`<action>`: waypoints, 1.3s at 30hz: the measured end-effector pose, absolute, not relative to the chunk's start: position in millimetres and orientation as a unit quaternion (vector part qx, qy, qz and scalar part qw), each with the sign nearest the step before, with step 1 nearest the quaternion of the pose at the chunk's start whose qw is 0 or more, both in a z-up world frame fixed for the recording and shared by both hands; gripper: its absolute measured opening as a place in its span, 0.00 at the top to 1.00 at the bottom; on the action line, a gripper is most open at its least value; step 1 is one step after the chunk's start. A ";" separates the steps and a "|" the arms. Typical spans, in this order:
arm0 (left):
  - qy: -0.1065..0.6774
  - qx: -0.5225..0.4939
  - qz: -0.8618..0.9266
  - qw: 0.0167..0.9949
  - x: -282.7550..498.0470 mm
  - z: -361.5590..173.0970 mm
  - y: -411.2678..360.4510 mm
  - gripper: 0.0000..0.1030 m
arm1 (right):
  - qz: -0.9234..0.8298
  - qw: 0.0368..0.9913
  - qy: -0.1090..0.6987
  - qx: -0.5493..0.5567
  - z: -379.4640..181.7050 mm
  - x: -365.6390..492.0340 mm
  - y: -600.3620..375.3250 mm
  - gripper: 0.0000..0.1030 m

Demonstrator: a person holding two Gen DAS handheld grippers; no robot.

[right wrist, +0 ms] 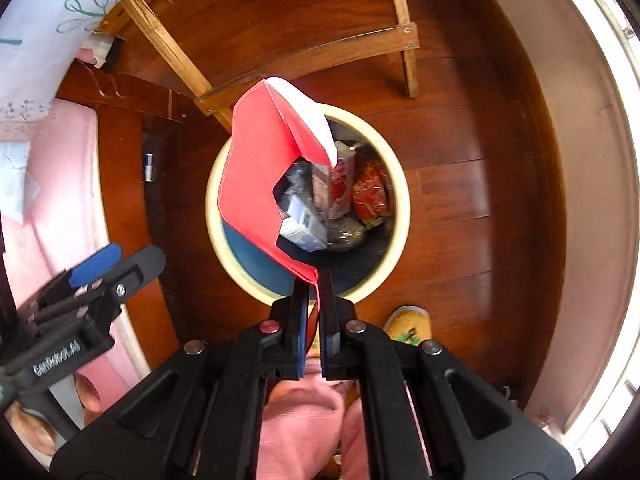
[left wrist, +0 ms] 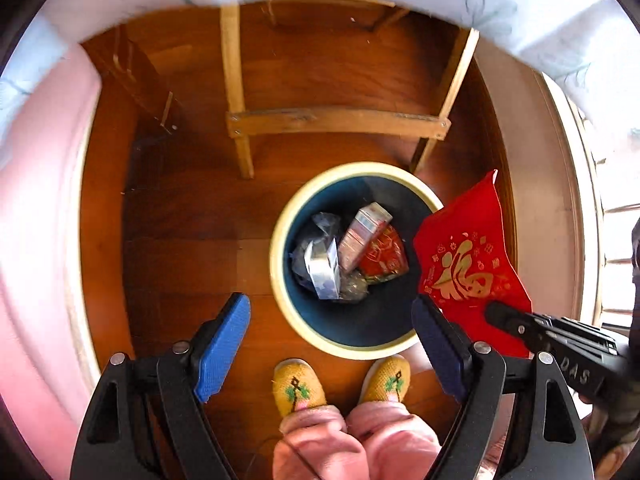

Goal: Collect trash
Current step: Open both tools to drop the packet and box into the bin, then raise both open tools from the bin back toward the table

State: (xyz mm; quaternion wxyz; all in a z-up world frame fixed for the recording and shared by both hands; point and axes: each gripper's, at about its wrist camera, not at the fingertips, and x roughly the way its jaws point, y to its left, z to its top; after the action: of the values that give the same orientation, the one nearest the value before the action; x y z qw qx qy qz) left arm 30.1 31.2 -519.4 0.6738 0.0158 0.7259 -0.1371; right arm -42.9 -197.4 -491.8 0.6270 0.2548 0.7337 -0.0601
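Observation:
A round trash bin with a cream rim and dark blue inside stands on the wooden floor. In it lie a pink carton, a silver-white box, a red wrapper and dark plastic. My left gripper hangs over the bin's near rim, open, nothing between its blue pads. My right gripper is shut on a corner of a red paper envelope with gold characters. The envelope hangs above the bin, covering its left part in the right wrist view.
A wooden chair frame stands just beyond the bin. A pink bed edge lies to the left, a pale wall and window to the right. The person's yellow slippers and pink trouser legs are below the bin. A small dark cylinder lies on the floor.

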 end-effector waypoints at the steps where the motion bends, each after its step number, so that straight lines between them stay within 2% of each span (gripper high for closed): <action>1: 0.723 0.016 -0.134 0.677 29.8 -512.2 34.9 0.18 | -0.058 0.628 0.731 0.260 -492.1 -41.4 -196.4 0.97; 3: 0.719 0.012 -0.127 0.683 30.3 -499.5 41.3 0.18 | -0.056 0.627 0.730 0.267 -494.2 -38.5 -193.5 0.94; 4: 0.718 0.010 -0.122 0.685 31.4 -494.5 44.5 0.18 | -0.056 0.622 0.732 0.272 -497.1 -37.0 -192.4 0.81; 5: 0.716 0.007 -0.117 0.688 32.1 -489.2 48.0 0.18 | -0.057 0.616 0.735 0.277 -497.7 -36.1 -191.3 0.52; 6: 0.715 0.003 -0.113 0.690 33.7 -481.7 52.2 0.18 | -0.059 0.609 0.738 0.283 -497.5 -35.9 -190.4 0.38; 7: 0.713 0.000 -0.109 0.693 34.4 -474.4 56.2 0.18 | -0.061 0.605 0.739 0.291 -496.1 -36.4 -190.2 0.29; 11: 0.705 -0.012 -0.093 0.703 35.3 -439.4 65.7 0.18 | -0.048 0.613 0.736 0.282 -480.9 -33.9 -183.7 0.29; 17: 0.689 -0.017 -0.083 0.720 35.7 -366.2 67.1 0.18 | -0.022 0.638 0.729 0.248 -416.9 -28.2 -170.5 0.29; 32: 0.631 -0.009 -0.078 0.772 11.7 -139.8 50.2 0.17 | 0.041 0.717 0.676 0.163 -195.3 -9.3 -174.7 0.29; 39: 0.601 -0.010 -0.048 0.797 -1.3 -57.1 53.4 0.17 | 0.070 0.758 0.633 0.142 -108.4 -5.6 -192.2 0.29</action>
State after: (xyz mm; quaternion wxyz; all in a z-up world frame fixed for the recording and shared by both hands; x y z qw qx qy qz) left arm -1.3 53.4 -57.1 0.7975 -0.0099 0.6013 -0.0484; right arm -5.6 -192.2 -108.4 0.7579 0.1419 0.6330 0.0696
